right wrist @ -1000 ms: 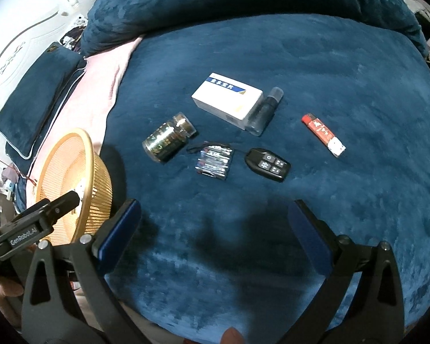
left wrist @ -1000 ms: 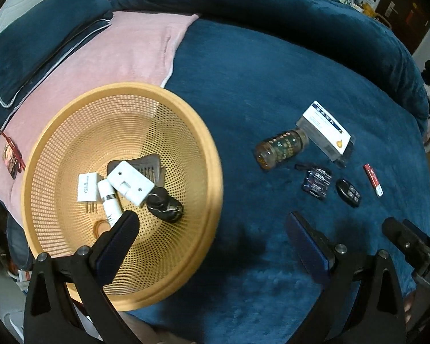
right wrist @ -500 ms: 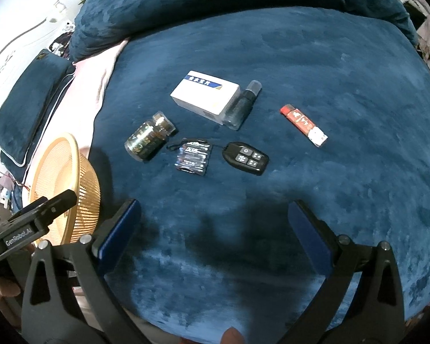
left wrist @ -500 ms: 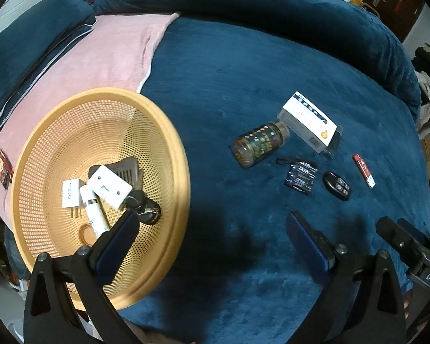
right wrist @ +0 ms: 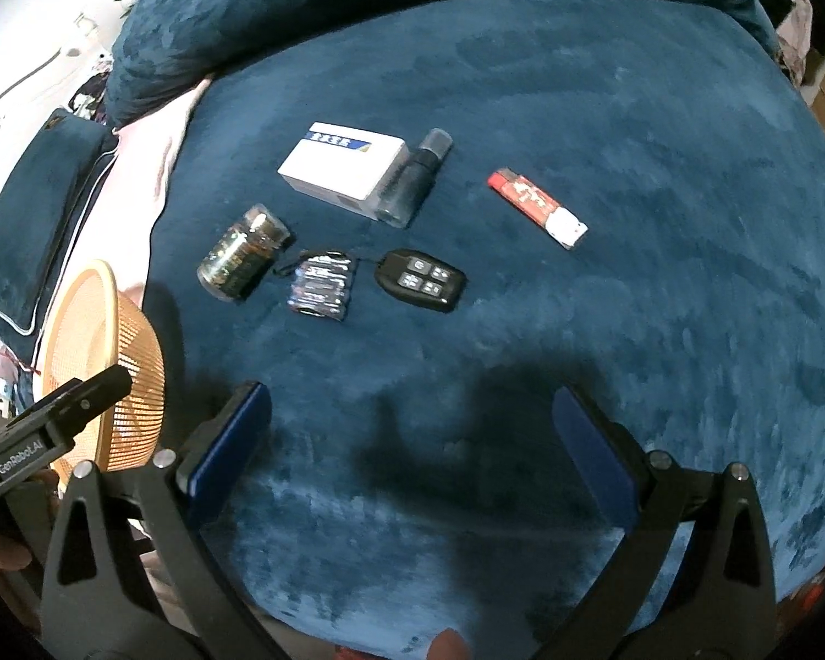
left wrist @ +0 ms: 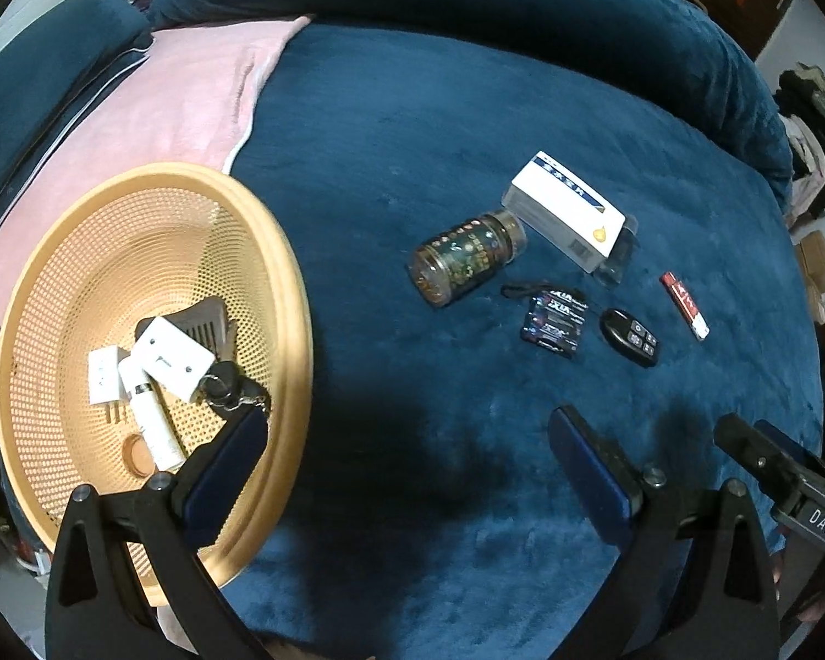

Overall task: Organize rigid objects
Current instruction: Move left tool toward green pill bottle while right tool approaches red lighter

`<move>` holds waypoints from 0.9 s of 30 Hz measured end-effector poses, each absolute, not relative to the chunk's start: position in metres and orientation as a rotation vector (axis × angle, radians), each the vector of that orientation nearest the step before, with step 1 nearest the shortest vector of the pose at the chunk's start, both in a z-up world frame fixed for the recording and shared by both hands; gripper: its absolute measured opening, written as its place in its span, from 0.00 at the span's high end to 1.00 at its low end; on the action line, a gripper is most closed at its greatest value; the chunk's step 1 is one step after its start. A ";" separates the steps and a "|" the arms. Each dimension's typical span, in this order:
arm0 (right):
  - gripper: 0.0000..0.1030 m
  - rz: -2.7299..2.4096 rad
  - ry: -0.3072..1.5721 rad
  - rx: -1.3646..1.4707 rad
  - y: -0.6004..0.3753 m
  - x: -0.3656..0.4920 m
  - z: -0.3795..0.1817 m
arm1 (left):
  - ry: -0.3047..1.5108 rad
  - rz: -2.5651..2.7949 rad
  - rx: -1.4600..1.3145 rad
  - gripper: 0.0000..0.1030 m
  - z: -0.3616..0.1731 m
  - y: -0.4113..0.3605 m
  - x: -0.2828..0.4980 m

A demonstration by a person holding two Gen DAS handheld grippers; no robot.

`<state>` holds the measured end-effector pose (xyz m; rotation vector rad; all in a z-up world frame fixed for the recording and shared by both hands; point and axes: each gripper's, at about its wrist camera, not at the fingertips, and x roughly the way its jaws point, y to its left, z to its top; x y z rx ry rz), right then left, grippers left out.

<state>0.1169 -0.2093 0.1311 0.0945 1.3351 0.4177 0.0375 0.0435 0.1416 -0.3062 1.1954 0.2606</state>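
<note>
On the blue blanket lie a dark patterned bottle (left wrist: 466, 257) (right wrist: 243, 259), a white box (left wrist: 566, 216) (right wrist: 342, 166) with a small dark bottle (right wrist: 413, 179) beside it, a battery pack (left wrist: 554, 320) (right wrist: 322, 285), a black key fob (left wrist: 630, 336) (right wrist: 421, 280) and a red-and-white stick (left wrist: 685, 297) (right wrist: 537, 207). The tan mesh basket (left wrist: 297, 297) (right wrist: 80, 324) at the left holds white chargers, a white tube, a dark comb and a black keyring. My left gripper (left wrist: 404, 448) hangs open by the basket's right rim. My right gripper (right wrist: 412, 429) is open above bare blanket, short of the fob.
A pink cloth (left wrist: 192, 88) lies under the basket's far side, with a blue pillow (left wrist: 49, 55) beyond it. A rolled blue duvet (right wrist: 412, 0) borders the far edge. Cardboard boxes and clutter stand off the bed at right.
The left gripper has swung right, away from over the basket; the loose objects now sit nearer its centre. The right gripper has moved closer to the key fob and battery pack.
</note>
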 end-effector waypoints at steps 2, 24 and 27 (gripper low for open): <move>0.00 0.411 1.343 0.110 -0.212 0.117 0.128 | 1.196 0.251 -0.298 0.01 0.141 0.041 0.041; 0.23 0.311 1.316 0.095 -0.227 0.189 0.083 | 1.199 0.128 -0.258 0.11 0.113 0.036 0.100; 0.25 0.296 1.304 0.058 -0.223 0.209 0.074 | 1.195 0.118 -0.245 0.11 0.108 0.038 0.114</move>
